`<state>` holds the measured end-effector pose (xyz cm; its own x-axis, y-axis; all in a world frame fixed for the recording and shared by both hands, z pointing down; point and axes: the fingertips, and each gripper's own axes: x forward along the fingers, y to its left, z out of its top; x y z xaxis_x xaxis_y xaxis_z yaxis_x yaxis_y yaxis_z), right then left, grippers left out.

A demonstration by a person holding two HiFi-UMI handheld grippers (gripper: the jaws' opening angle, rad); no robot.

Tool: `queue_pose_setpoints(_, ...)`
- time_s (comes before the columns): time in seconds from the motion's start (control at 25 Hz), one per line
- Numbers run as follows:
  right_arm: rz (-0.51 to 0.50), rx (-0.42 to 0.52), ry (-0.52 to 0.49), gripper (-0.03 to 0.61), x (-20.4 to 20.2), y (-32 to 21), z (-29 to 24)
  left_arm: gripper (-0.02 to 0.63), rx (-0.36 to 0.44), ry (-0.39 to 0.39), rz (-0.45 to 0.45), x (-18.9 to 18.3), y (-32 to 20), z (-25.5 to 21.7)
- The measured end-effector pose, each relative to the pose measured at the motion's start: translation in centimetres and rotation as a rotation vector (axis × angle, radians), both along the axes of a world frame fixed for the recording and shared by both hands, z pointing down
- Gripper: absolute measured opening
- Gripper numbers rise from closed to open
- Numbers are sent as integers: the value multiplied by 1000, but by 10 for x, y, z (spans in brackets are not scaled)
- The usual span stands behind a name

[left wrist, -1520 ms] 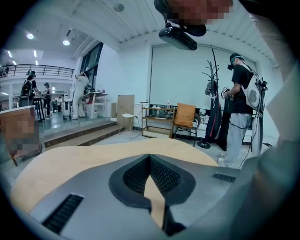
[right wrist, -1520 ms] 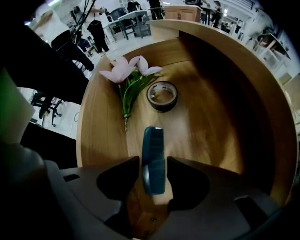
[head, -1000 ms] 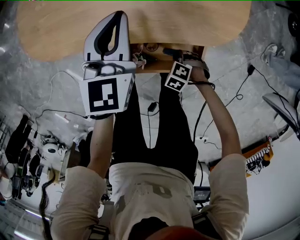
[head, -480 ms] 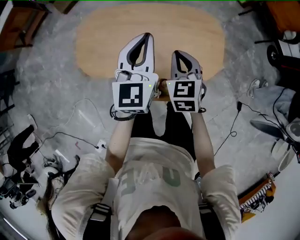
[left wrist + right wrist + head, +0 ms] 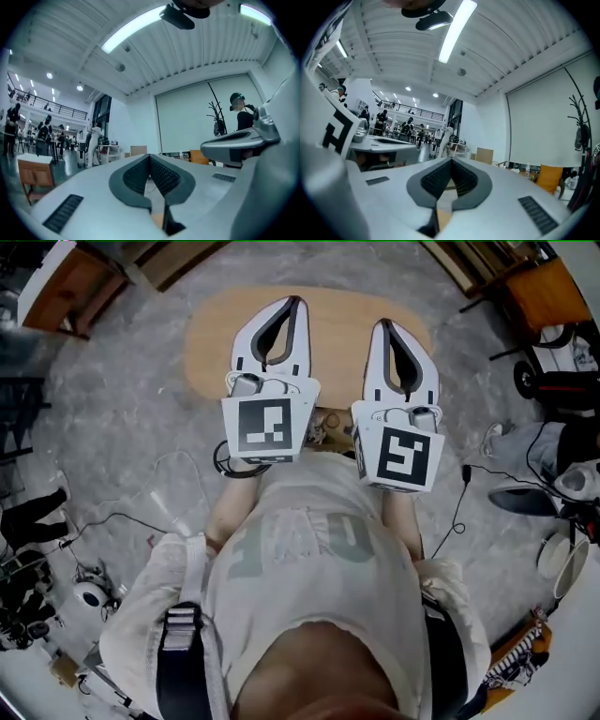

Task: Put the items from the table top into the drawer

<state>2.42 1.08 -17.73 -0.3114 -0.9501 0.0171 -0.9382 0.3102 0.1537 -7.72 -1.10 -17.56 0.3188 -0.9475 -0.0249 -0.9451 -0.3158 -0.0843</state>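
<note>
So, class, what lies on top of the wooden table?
Only bare wood shows on the table. The left tongs and right tongs, both shut and empty, cover two strips of its top. Whatever lies under those strips cannot be seen.
</note>
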Motion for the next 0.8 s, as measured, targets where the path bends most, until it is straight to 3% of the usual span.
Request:
queue_pose_setpoints(0.12,-1,33,15,3,-5,7,-5,6,42,-5,-13,-5,2,-13)
queue_pose_setpoints(0.8,38,22,-3,3,-4,1,-11,6,86,-29,44,-1,7,-28)
